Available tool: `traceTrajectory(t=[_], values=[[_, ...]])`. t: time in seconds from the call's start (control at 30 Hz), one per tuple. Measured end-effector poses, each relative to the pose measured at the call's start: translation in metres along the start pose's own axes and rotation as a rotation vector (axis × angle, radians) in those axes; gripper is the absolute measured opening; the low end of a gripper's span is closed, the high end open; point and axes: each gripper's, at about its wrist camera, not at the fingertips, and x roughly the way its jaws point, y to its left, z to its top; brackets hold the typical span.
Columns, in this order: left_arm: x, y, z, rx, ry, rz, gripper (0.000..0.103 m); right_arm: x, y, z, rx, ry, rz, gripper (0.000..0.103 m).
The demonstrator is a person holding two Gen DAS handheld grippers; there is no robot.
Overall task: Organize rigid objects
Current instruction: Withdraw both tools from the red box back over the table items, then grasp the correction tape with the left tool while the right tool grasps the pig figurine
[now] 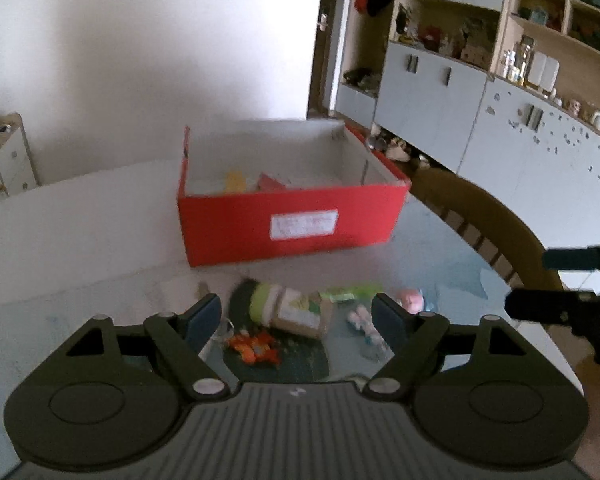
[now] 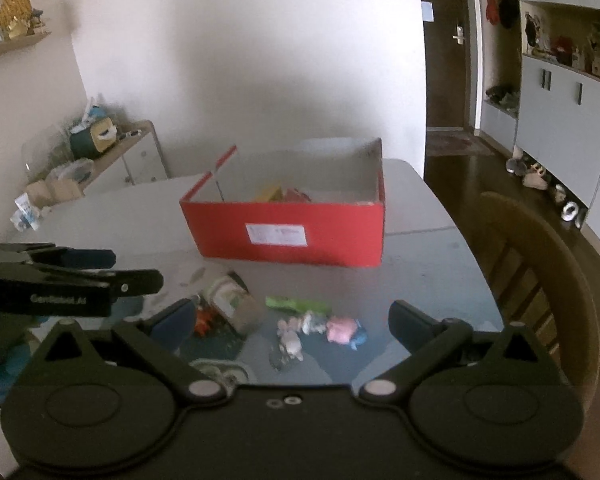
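Observation:
An open red box (image 1: 292, 224) (image 2: 292, 232) with a white label stands on the table and holds a yellow and a red item. In front of it lie a jar with a green lid (image 1: 292, 308) (image 2: 232, 300) on its side, an orange toy (image 1: 256, 348) (image 2: 206, 320), a green piece (image 1: 352, 292) (image 2: 296, 304), a pink toy (image 1: 410, 300) (image 2: 342, 330) and small pale figures (image 1: 360, 318) (image 2: 296, 336). My left gripper (image 1: 296, 316) (image 2: 136, 270) hovers open above the jar. My right gripper (image 2: 292, 320) (image 1: 528, 282) hovers open above the figures. Neither holds anything.
A wooden chair (image 2: 540, 280) (image 1: 480, 216) stands close against the table's right edge. Grey cabinets with open shelves (image 1: 460, 92) line the right wall. A low sideboard (image 2: 112, 160) piled with clutter is at the back left.

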Motion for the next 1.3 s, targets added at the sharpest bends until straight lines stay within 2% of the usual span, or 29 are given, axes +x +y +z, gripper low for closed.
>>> traceTrajectory(t=[0.4,0.57,0.73,0.93,1.07,1.3], values=[[0.025,-0.014,-0.048,0.065,0.096,-0.094,0.082,0.015,-0.01,-0.014,0.006,0.056,-0.023,0.102],[0.037,-0.016,-0.061,0.085,0.136,-0.138,0.082,0.033,-0.017,-0.017,0.027,0.082,-0.045,0.102],[0.051,-0.018,-0.074,0.152,0.155,-0.16,0.082,0.055,-0.016,-0.017,0.039,0.117,-0.06,0.101],[0.066,-0.02,-0.084,0.24,0.18,-0.207,0.082,0.081,-0.015,-0.019,0.061,0.163,-0.071,0.101],[0.077,-0.018,-0.087,0.256,0.213,-0.247,0.082,0.099,-0.015,-0.018,0.088,0.188,-0.084,0.1],[0.092,-0.019,-0.085,0.324,0.203,-0.256,0.082,0.129,-0.021,-0.014,0.182,0.228,-0.117,0.096]])
